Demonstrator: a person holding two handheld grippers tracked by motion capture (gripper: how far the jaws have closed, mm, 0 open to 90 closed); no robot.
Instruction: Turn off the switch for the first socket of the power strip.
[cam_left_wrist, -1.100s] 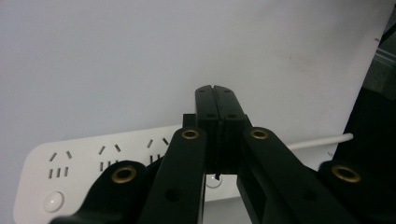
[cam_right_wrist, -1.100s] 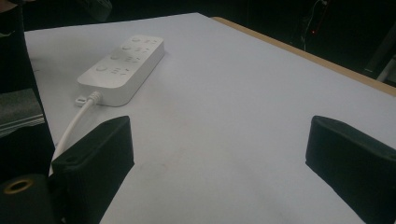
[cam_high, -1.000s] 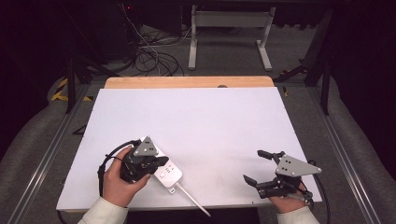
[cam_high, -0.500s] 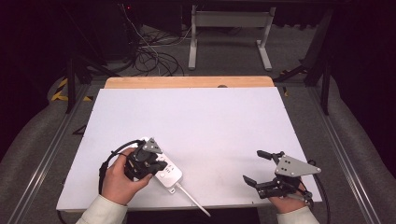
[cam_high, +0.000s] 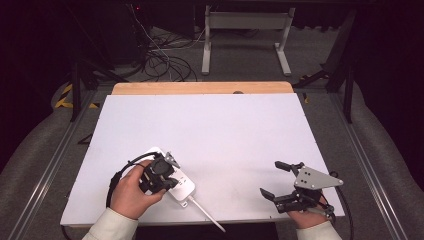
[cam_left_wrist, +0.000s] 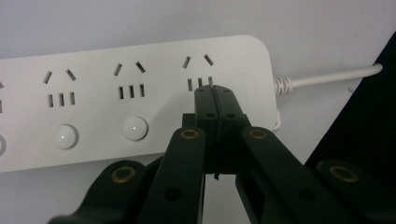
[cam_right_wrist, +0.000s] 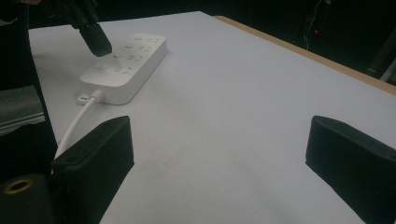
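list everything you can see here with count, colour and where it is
power strip: one, white, near left part of the board, under the left claw
round buttons: at least two, white, along the strip's face below the sockets
cord: one, white, runs from the strip's near end off the board's near edge
board: one, white, on top of the table
table: one, wooden edge at the far side
cables: a tangle, black, on the floor beyond the table
frame: one, pale grey, on the floor at the back
left claw: one, black, shut, tips at the strip's end socket
right claw: one, black, open, near right of the board
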